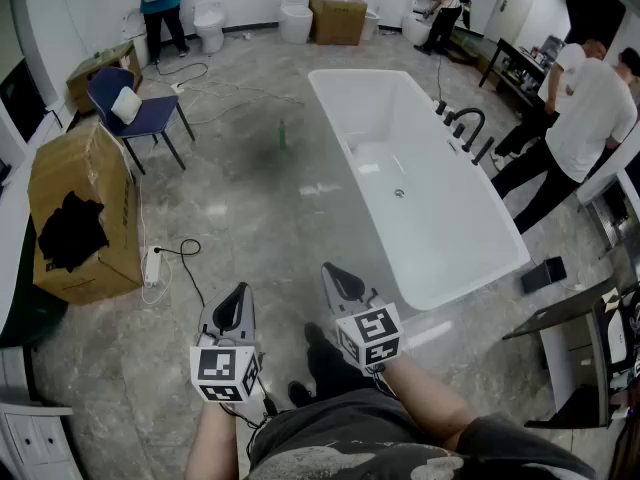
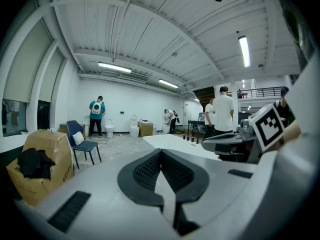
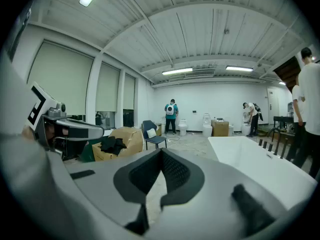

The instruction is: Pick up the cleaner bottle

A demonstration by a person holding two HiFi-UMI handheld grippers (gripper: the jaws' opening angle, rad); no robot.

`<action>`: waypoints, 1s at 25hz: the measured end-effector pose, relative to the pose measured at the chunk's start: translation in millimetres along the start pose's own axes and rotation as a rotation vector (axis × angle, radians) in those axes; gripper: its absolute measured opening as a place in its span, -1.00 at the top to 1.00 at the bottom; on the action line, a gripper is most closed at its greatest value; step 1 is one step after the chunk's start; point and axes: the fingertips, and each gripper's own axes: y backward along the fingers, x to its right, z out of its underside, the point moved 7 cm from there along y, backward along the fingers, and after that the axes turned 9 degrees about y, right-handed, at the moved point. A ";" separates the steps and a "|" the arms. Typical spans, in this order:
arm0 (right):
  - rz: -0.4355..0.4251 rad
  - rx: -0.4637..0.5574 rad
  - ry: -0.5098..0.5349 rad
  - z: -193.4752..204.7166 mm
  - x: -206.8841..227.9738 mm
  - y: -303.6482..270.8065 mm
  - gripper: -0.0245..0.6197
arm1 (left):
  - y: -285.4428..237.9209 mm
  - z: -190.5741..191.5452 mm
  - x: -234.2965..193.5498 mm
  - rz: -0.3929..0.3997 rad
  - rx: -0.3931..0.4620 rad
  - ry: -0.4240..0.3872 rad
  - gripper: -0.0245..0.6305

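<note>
A small green bottle (image 1: 282, 134) stands on the grey floor, left of the white bathtub (image 1: 420, 198) and far ahead of both grippers. My left gripper (image 1: 236, 303) is held low in the head view, its jaws together with nothing between them. My right gripper (image 1: 335, 276) is beside it, a little further forward, also shut and empty. In the left gripper view the black pads (image 2: 150, 171) meet at the tip. The right gripper view shows its pads (image 3: 175, 171) closed too. I cannot make out the bottle in either gripper view.
A cardboard box (image 1: 85, 213) with black cloth stands at the left, with a power strip and cable (image 1: 153, 263) beside it. A blue chair (image 1: 140, 108) is behind it. People (image 1: 590, 118) stand right of the tub near a black faucet (image 1: 465, 128). Toilets (image 1: 210, 18) line the back wall.
</note>
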 end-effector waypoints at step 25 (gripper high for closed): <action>0.011 0.044 -0.070 -1.9 32.9 -36.1 0.84 | -30.1 3.0 -35.6 -0.025 -0.034 0.054 0.88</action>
